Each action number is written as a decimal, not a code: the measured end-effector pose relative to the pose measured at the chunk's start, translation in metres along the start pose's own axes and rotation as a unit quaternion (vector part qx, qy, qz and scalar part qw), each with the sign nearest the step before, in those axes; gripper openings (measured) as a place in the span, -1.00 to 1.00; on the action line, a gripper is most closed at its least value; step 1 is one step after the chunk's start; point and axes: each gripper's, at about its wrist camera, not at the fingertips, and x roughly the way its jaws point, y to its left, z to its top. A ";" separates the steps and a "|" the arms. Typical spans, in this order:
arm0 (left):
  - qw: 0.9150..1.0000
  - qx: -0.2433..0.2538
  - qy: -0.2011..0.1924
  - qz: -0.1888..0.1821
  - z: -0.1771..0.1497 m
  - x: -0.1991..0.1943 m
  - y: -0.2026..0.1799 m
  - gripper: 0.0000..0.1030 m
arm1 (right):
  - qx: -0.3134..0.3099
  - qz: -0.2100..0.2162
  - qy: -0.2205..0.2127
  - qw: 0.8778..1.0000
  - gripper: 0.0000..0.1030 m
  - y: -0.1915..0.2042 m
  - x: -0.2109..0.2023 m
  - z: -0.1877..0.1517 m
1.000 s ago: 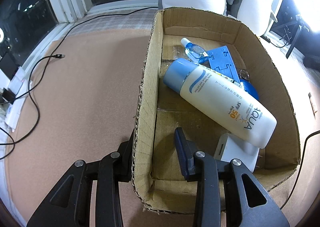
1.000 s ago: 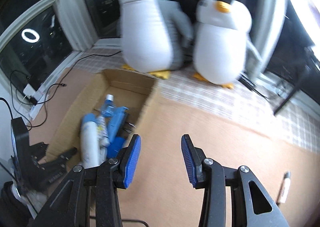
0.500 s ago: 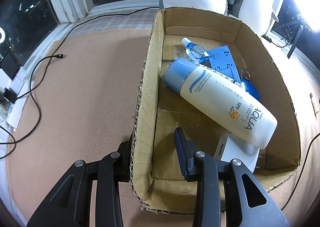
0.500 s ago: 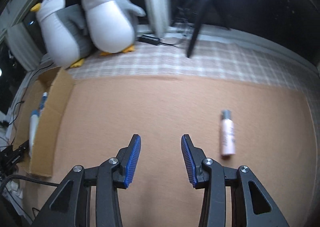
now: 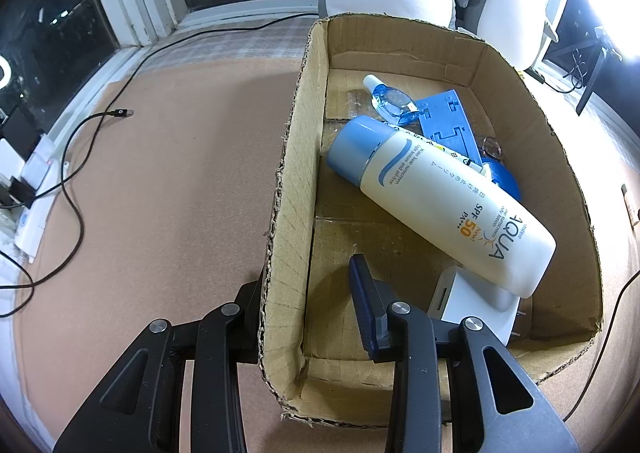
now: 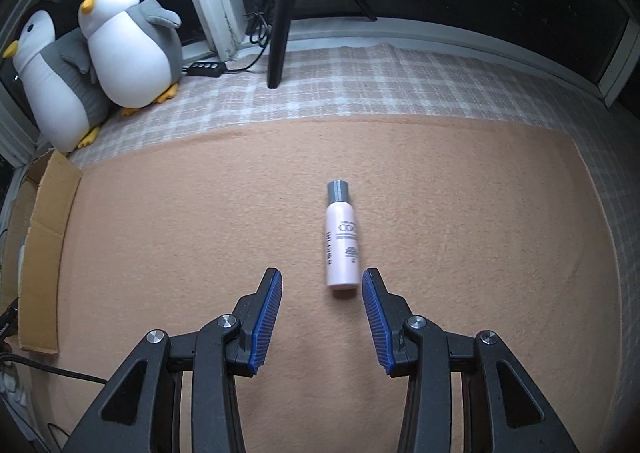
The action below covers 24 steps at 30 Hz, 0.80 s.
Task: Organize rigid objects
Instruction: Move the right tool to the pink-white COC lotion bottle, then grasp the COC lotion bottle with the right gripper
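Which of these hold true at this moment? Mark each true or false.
1. The pink bottle lies flat on the mat. True.
2. The right gripper is clamped on the pink bottle. False: its fingers are open, short of the bottle.
3. The left gripper straddles the box wall. True.
4. The sunscreen stands upright outside the box. False: it lies inside, across other items.
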 end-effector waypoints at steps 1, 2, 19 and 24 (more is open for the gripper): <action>1.000 0.000 0.000 0.000 0.000 0.000 0.000 -0.35 | 0.002 -0.002 0.002 1.000 -0.26 -0.003 0.002 0.002; 1.000 0.000 0.000 0.000 0.000 0.000 0.000 -0.35 | 0.002 -0.003 0.004 1.000 -0.26 -0.005 0.005 0.003; 1.000 0.000 0.000 0.000 0.000 0.000 0.000 -0.35 | -0.017 -0.015 0.042 0.999 -0.52 -0.006 0.037 0.022; 1.000 0.000 0.000 0.000 0.000 0.000 0.000 -0.35 | -0.018 -0.016 0.044 0.999 -0.65 -0.006 0.037 0.023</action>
